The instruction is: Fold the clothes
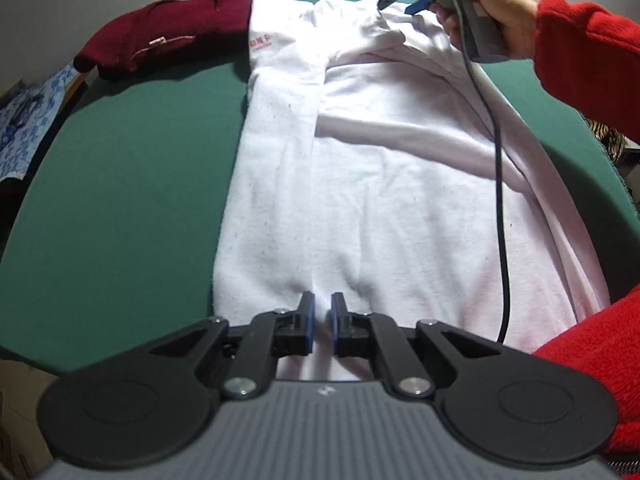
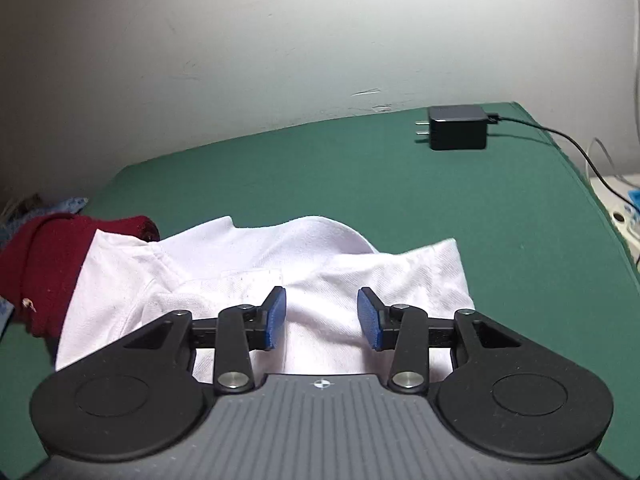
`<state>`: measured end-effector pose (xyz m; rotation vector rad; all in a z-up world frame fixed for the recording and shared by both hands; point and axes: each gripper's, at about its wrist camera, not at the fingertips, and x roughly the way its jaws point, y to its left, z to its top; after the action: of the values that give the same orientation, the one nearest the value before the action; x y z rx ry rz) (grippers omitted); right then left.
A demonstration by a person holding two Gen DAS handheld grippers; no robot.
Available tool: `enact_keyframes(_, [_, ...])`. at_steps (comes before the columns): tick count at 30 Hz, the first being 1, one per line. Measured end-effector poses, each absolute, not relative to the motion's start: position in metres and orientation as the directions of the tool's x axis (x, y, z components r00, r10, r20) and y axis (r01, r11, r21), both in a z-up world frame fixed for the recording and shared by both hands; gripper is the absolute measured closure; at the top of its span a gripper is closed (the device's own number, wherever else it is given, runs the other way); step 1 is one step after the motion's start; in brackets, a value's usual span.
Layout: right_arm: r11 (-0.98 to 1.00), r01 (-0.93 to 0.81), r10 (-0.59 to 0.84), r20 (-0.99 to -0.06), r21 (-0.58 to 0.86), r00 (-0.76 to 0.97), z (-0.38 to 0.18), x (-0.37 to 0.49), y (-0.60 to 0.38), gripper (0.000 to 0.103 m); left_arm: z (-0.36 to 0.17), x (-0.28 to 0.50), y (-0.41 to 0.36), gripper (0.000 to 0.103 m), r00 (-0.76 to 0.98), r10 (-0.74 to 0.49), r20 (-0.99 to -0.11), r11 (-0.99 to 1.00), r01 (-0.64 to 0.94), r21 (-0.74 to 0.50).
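Pinching the near hem of the shirt (image 1: 360, 184) on the tabletop (image 1: 132, 168), the left tool (image 1: 322, 322) is nearly closed while the right tool (image 2: 322, 318) is hovering half-open and empty over the collar, risking dragging the fold loose.

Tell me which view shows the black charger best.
The right wrist view: the charger lies in plain sight at the far end of the green table, prongs pointing left, cable trailing off right. The left wrist view does not show it at all, only the white shirt.
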<state>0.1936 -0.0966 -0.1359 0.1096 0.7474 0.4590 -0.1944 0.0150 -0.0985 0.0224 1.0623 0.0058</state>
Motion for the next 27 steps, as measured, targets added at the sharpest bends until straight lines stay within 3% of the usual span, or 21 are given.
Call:
enact_keyframes(3, [0.843,-0.439,0.537,-0.540,0.312,0.648,-0.121,0.164,-0.108,0.060,-0.097,-0.193,0.016,0.094,0.487,0.022,-0.873,1.000,0.001,0.026])
enact_keyframes(6, [0.717,-0.611,0.672,-0.568,0.337,0.476,-0.122,0.147,-0.091,0.061,-0.097,-0.191,0.016,0.094,0.489,0.027,-0.872,1.000,-0.001,0.030])
enact_keyframes(10, [0.794,-0.576,0.529,-0.691,0.197,0.493,-0.147,0.142,-0.078,0.073,-0.106,-0.187,0.015,0.092,0.476,0.033,-0.879,0.999,0.003,0.040])
enact_keyframes(13, [0.864,-0.468,0.448,-0.705,0.184,0.550,-0.148,0.148,-0.102,0.075,-0.106,-0.190,0.013,0.092,0.476,0.026,-0.879,1.000,0.003,0.031])
enact_keyframes(17, [0.771,-0.583,0.580,-0.657,0.254,0.481,-0.129,0.119,-0.112,0.075,-0.094,-0.203,0.012,0.088,0.485,0.029,-0.874,1.000,-0.020,0.022])
enact_keyframes(20, [0.643,-0.713,0.672,-0.653,0.280,0.350,-0.121,0.086,-0.099,0.075,-0.084,-0.223,0.021,0.074,0.487,0.086,-0.869,0.996,-0.069,0.060])
enact_keyframes(24, [0.620,-0.710,0.660,-0.710,0.333,0.244,-0.133,0.068,-0.085,0.074,-0.086,-0.247,0.039,0.074,0.438,0.123,-0.890,0.988,-0.136,0.070])
enact_keyframes(27, [0.623,-0.728,0.633,-0.730,0.285,0.256,-0.135,0.055,-0.082,0.073,-0.089,-0.261,0.045,0.071,0.424,0.183,-0.887,0.979,-0.161,0.125])
